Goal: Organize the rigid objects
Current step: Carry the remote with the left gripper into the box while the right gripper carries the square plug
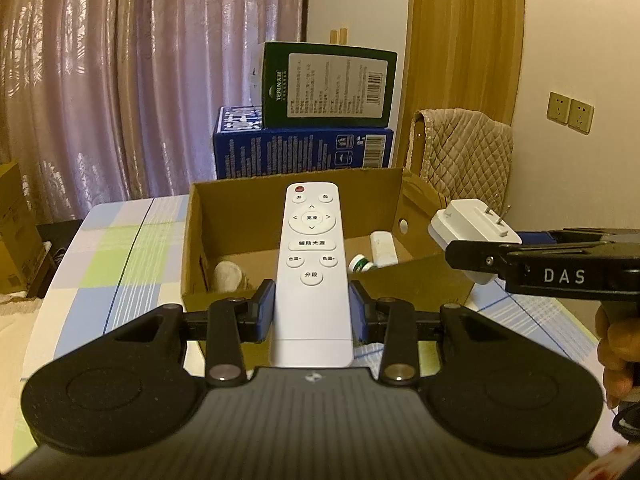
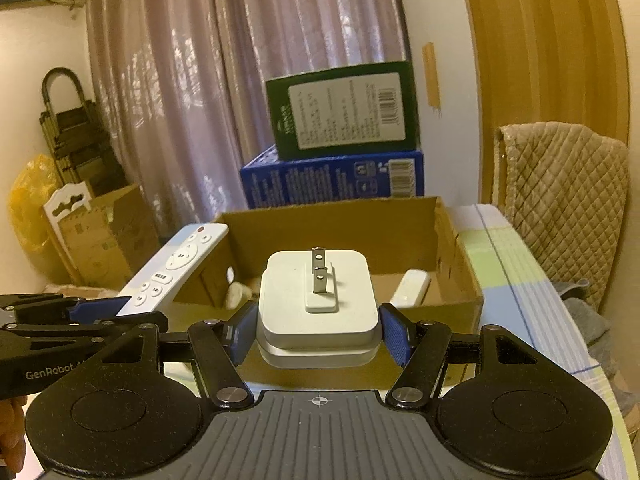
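Two grippers hang side by side before an open cardboard box (image 1: 296, 184) on the checked worktop (image 1: 120, 248), each with a load. On the left, the left gripper (image 1: 312, 312) has its blue fingers (image 1: 266, 312) clamped on the lower half of a white remote (image 1: 312, 264), which juts out over the box's near wall. To the right, the right gripper (image 2: 318, 330) squeezes a white plug adapter (image 2: 318, 304), prongs up, above the same near edge. With both so close, I'd worry about them knocking together, or the long remote tipping out of its low grip. Inside the box lie a pale roll (image 1: 228, 276), a small green-capped bottle (image 1: 360, 266) and a white stick-like item (image 1: 383, 248); stacked cartons (image 1: 304, 148) stand behind.
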The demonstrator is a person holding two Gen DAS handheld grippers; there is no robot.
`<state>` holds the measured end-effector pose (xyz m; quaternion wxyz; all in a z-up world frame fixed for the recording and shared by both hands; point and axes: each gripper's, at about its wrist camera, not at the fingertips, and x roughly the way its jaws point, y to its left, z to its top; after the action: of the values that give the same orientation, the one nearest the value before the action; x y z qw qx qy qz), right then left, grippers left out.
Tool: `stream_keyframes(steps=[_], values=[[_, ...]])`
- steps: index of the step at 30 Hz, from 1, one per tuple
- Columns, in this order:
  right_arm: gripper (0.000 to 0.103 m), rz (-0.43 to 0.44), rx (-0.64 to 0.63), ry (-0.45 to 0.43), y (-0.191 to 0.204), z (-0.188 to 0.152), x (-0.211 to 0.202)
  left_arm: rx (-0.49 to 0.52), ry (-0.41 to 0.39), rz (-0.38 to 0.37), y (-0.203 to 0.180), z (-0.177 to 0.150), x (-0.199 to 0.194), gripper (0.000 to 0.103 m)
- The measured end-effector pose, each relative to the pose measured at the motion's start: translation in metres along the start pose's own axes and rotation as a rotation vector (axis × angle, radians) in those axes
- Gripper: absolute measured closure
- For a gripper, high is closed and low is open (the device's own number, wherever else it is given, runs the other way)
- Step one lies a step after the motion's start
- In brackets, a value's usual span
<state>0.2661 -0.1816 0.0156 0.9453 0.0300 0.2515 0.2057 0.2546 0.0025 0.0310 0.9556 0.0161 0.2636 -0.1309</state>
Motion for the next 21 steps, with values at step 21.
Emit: stream_keyframes(steps=[21], values=[[0.042, -0.115, 0.097, -0.045, -0.039, 0.039, 0.069, -0.001, 0.026, 0.005, 0.033, 0.050, 0.102, 0.070]])
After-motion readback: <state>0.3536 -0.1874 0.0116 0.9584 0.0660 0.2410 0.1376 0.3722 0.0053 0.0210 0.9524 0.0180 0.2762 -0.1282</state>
